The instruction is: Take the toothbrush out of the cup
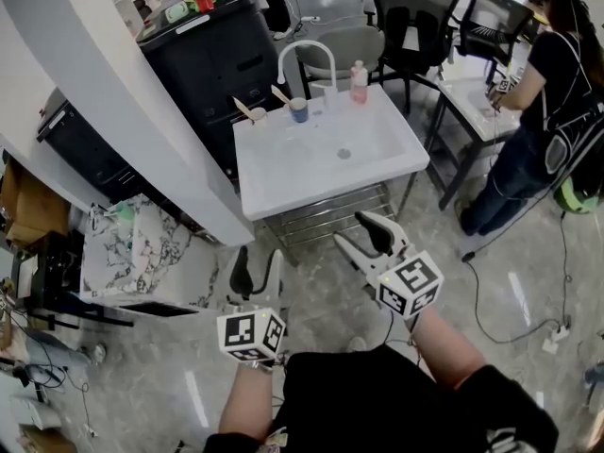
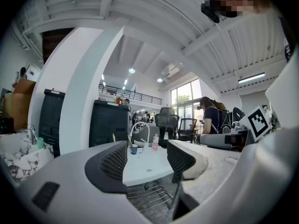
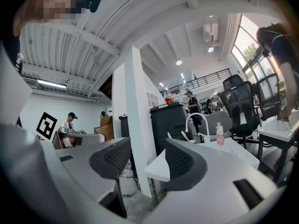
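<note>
A blue cup (image 1: 298,109) stands at the back of the white sink (image 1: 283,182), left of the faucet (image 1: 307,53), with a pale toothbrush (image 1: 281,93) leaning out of it. A second brush rests in a small beige cup (image 1: 257,114) farther left. My left gripper (image 1: 257,272) and right gripper (image 1: 370,242) hover in front of the sink, well short of it, both open and empty. In the left gripper view the blue cup (image 2: 134,149) shows far off between the jaws of the gripper (image 2: 147,162). The right gripper (image 3: 147,164) frames the sink's corner (image 3: 155,171).
A pink bottle (image 1: 359,81) stands right of the faucet. A metal rack (image 1: 326,217) sits under the sink. A white pillar (image 1: 142,92) and a marbled cabinet (image 1: 142,253) lie to the left. A person (image 1: 547,111) stands at a small table on the right, with office chairs (image 1: 415,17) behind.
</note>
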The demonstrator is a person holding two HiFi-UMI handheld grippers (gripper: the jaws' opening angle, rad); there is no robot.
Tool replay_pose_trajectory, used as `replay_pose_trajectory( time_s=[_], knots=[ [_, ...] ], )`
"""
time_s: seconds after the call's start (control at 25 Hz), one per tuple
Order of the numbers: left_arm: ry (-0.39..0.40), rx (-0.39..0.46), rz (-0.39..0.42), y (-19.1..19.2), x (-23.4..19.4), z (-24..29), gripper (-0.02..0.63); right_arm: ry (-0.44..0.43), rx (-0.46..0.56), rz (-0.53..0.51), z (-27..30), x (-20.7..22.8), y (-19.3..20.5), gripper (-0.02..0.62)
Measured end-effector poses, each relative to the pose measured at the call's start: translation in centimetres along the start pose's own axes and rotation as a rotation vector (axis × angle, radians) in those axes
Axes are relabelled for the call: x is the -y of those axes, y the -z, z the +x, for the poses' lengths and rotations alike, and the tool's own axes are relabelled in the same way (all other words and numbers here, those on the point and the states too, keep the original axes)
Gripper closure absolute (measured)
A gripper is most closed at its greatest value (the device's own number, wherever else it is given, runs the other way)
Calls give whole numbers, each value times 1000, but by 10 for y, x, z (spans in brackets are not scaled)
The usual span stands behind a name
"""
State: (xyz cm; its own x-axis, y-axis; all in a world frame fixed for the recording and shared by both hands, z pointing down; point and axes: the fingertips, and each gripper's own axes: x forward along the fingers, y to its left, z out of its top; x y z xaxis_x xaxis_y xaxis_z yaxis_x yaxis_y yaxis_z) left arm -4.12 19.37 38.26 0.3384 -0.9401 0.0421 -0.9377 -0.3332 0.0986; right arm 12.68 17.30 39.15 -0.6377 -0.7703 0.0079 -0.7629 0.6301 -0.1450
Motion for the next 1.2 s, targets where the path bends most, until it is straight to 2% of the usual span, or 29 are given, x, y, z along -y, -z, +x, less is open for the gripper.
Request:
replay_pose_trajectory(
  time_s=[0.28, 0.6, 0.8, 1.2],
  knots=[
    [-4, 9, 16, -7, 15, 11, 356, 0, 9, 22, -6, 19, -3, 362],
    [-16, 15, 16, -2, 2, 31, 356, -5, 2, 22, 12, 33, 4, 362],
    [-16, 17, 10, 5, -17, 55, 356, 4, -4, 22, 37, 46, 12, 362],
    [1, 0, -22, 10, -73, 135, 356, 58, -21, 27, 113, 90, 17, 360]
  ],
)
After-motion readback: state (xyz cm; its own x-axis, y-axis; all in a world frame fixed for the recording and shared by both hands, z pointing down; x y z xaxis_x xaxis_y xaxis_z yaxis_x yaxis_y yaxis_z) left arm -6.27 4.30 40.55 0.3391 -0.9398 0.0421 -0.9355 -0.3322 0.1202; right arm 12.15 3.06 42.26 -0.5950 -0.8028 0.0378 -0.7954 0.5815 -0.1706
